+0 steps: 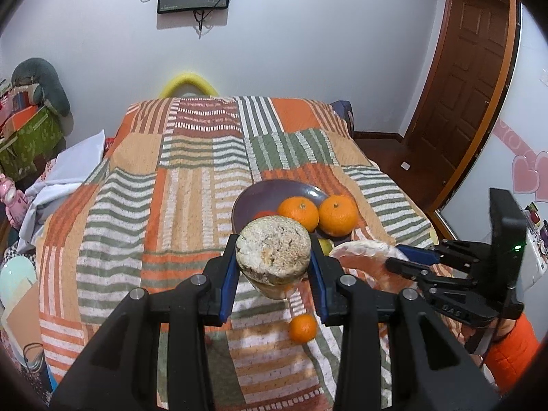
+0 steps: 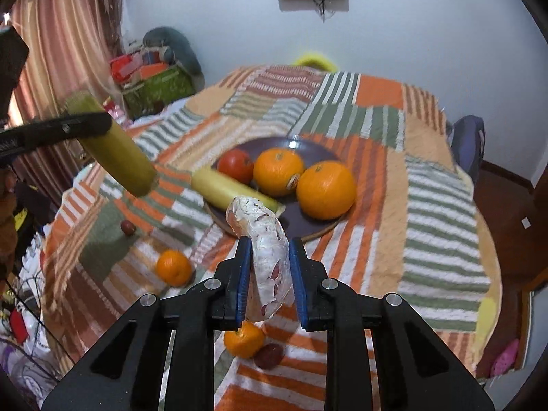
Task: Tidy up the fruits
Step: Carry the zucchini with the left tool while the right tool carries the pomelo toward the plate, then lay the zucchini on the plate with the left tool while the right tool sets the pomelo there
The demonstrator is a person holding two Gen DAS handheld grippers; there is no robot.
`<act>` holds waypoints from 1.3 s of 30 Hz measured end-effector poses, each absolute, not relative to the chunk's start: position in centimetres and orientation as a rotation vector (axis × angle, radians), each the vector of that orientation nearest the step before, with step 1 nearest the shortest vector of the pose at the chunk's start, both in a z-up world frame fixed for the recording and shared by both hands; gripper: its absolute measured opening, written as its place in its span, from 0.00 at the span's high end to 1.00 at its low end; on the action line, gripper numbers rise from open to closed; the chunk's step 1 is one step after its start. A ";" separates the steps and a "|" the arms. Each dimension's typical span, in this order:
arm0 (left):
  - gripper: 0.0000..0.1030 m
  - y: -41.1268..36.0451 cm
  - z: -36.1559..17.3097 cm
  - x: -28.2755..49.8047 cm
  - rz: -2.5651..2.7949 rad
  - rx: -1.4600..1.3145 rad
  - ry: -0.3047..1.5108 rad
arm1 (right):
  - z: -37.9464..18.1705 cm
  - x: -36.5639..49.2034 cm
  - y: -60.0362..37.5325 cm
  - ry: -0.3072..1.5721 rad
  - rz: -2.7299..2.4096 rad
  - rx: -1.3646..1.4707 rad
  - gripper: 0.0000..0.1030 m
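We log: left gripper (image 1: 274,267) clamped on a sugarcane stick (image 2: 113,147); right gripper (image 2: 269,270) pinching a white wrapped packet (image 2: 270,257). Nearby: purple plate (image 2: 308,150), oranges (image 2: 325,190), a tomato (image 2: 235,165), loose mandarins (image 2: 174,267).

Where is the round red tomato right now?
In the right wrist view, the round red tomato sits on the dark round plate's left side, beside an orange.

On the plate (image 2: 310,227): two large oranges (image 2: 325,190), one tomato (image 2: 235,165), one pale cane piece (image 2: 233,190). Off the plate: two small tangerines (image 2: 174,268) and two dark red fruits (image 2: 127,227) (dates, perhaps).
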State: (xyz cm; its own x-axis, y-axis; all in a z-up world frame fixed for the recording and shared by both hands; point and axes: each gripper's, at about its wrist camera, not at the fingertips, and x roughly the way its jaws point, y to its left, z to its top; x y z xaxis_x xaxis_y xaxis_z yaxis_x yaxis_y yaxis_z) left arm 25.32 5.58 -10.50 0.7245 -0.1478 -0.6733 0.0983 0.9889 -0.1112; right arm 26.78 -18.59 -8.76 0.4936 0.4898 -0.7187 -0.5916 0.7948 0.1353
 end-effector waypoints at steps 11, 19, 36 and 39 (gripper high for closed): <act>0.65 4.7 -10.0 31.3 -0.114 -0.041 0.717 | -6.3 29.9 -18.3 0.718 0.611 -0.098 0.80; 0.65 4.3 -11.6 35.9 -0.078 -0.048 0.713 | -7.3 32.9 -17.2 0.707 0.594 -0.054 0.80; 0.65 2.6 -18.5 40.8 -0.017 -0.017 0.784 | -11.0 37.1 -15.2 0.837 0.538 -0.037 0.77; 0.65 2.9 -19.0 40.3 -0.035 -0.028 0.802 | -10.9 36.9 -15.0 0.843 0.537 -0.046 0.76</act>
State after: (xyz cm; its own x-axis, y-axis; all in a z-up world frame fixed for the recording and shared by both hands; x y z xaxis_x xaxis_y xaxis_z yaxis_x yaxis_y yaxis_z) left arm 40.25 2.90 -19.04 0.6949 -0.0417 -0.7179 0.0204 0.9991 -0.0383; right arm 36.90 -14.99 -10.95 0.5409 0.4341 -0.7204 -0.4694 0.8665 0.1697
